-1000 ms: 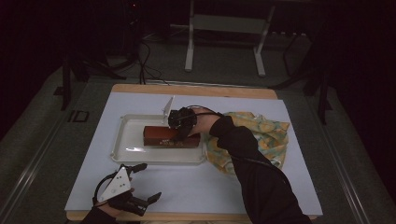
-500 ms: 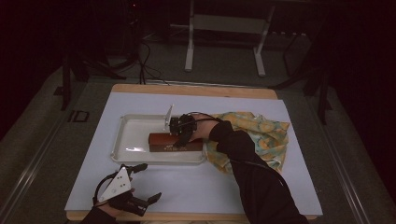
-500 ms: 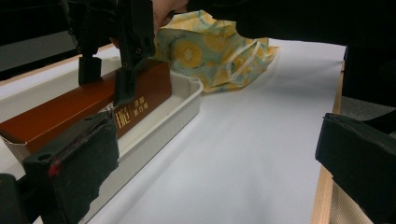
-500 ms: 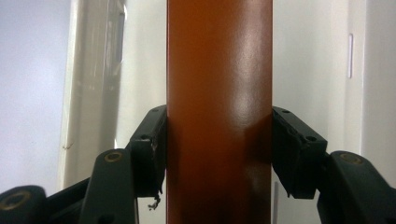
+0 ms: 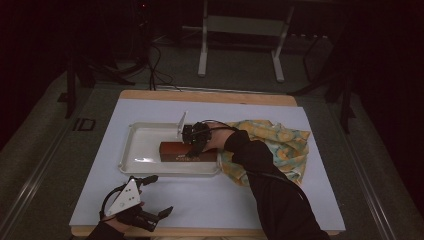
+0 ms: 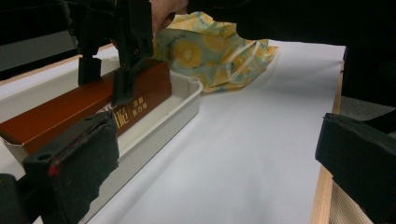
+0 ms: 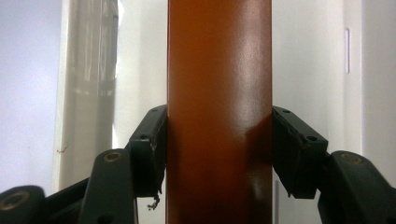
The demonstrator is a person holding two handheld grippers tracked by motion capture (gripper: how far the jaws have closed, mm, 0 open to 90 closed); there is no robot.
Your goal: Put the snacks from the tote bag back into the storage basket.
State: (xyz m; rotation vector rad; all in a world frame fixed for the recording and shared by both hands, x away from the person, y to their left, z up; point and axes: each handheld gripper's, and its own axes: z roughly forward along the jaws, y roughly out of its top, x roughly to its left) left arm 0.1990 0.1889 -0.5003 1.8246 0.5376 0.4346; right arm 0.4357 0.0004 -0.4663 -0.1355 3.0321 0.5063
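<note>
A long brown box (image 5: 172, 150) with pale lettering lies lengthwise in the white tray (image 5: 135, 167). My right gripper (image 5: 195, 150) comes down on it from above and is shut on it. In the right gripper view both pads press the sides of the box (image 7: 219, 93), with my right gripper (image 7: 219, 154) straddling it over the tray (image 7: 313, 70). In the left gripper view the box (image 6: 60, 112) sits inside the tray (image 6: 184, 98). My left gripper (image 5: 160, 195) rests open near the table's front left edge; its jaws (image 6: 215, 163) stand wide with nothing between them.
A yellow patterned cloth (image 5: 280, 140) lies crumpled right of the tray, under the right forearm, and shows behind the tray as the cloth (image 6: 210, 51). White sheet (image 5: 210, 200) covers the table in front of the tray. The table's wooden front edge (image 6: 327, 196) is close to the left gripper.
My right gripper has lowered the brown box into the tray and shifted it slightly right. The left gripper has stayed where it was.
</note>
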